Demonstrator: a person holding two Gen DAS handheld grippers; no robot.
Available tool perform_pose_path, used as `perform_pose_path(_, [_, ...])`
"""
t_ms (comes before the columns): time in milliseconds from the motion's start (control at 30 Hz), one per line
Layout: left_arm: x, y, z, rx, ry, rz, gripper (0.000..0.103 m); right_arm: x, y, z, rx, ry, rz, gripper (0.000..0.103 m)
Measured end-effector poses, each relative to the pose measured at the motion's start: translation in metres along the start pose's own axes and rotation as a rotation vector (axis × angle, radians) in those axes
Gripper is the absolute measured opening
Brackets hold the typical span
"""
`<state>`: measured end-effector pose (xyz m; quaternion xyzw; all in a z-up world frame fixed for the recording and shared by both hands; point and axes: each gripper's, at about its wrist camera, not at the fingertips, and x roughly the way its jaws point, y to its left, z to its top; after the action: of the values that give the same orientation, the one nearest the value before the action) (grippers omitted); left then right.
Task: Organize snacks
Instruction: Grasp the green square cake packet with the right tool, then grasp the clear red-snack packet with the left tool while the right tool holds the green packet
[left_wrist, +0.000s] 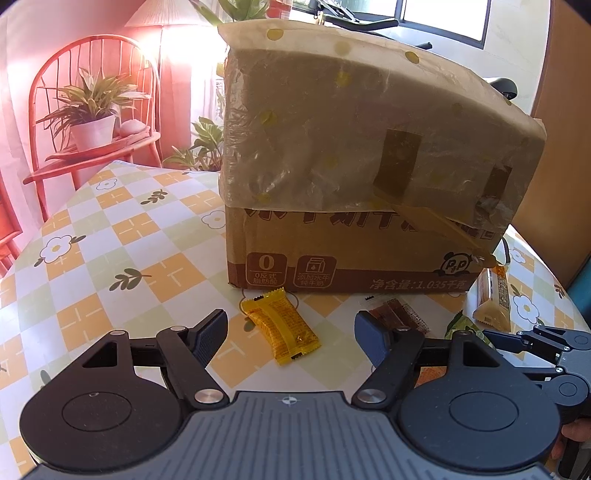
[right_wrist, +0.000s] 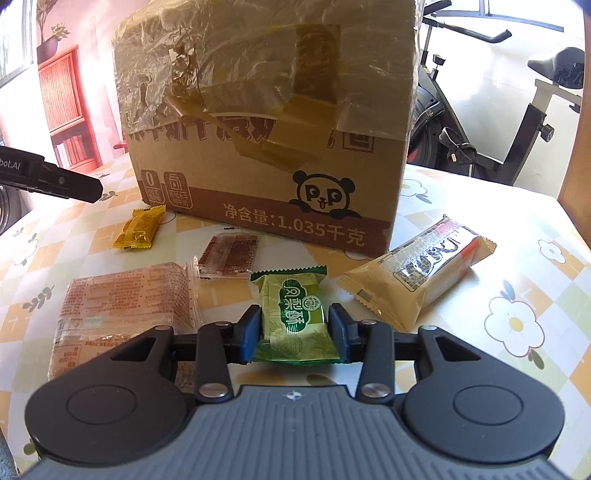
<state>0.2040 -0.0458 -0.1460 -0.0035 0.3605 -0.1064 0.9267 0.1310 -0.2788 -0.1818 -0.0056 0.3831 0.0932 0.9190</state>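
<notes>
A tall cardboard box (left_wrist: 354, 243) (right_wrist: 266, 177) with a taped plastic-covered top stands on the checked tablecloth. Snacks lie in front of it. My left gripper (left_wrist: 291, 338) is open, low over the table, with a yellow snack packet (left_wrist: 282, 326) (right_wrist: 138, 230) lying between its fingers. My right gripper (right_wrist: 293, 334) is shut on a green snack packet (right_wrist: 291, 314) at the table surface. A dark red packet (right_wrist: 229, 256) (left_wrist: 400, 314), a large clear orange packet (right_wrist: 125, 299) and a beige bar packet (right_wrist: 417, 280) (left_wrist: 493, 295) lie around it.
The round table's edge (right_wrist: 576, 236) curves at the right. A red chair with a potted plant (left_wrist: 92, 122) stands behind the table at the left. An exercise bike (right_wrist: 498, 122) stands at the right. The left gripper's body (right_wrist: 51, 179) shows in the right wrist view.
</notes>
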Motion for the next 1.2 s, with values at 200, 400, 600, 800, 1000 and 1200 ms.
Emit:
perform_pose_path(200, [0.003,-0.004,-0.001,0.005,0.010,-0.012,0.078,0.000,0.001,-0.001,0.000,-0.008,-0.001,0.043])
perform_pose_path(400, [0.008,-0.010,-0.002,0.011,0.027,-0.028,0.077,-0.001,-0.004,-0.002,0.033,-0.016,0.011,0.043])
perform_pose_path(600, [0.016,-0.017,-0.004,0.015,0.052,-0.064,0.072,-0.003,-0.014,-0.002,0.102,-0.028,0.016,0.043])
perform_pose_path(800, [0.026,-0.022,-0.007,0.012,0.084,-0.077,0.067,-0.003,-0.015,-0.001,0.104,-0.030,0.020,0.045])
perform_pose_path(1000, [0.038,-0.028,-0.004,0.001,0.109,-0.090,0.067,0.000,-0.012,0.000,0.094,-0.028,0.005,0.045])
perform_pose_path(1200, [0.059,-0.045,0.007,-0.021,0.150,-0.133,0.067,0.001,-0.005,0.000,0.054,-0.030,-0.028,0.041])
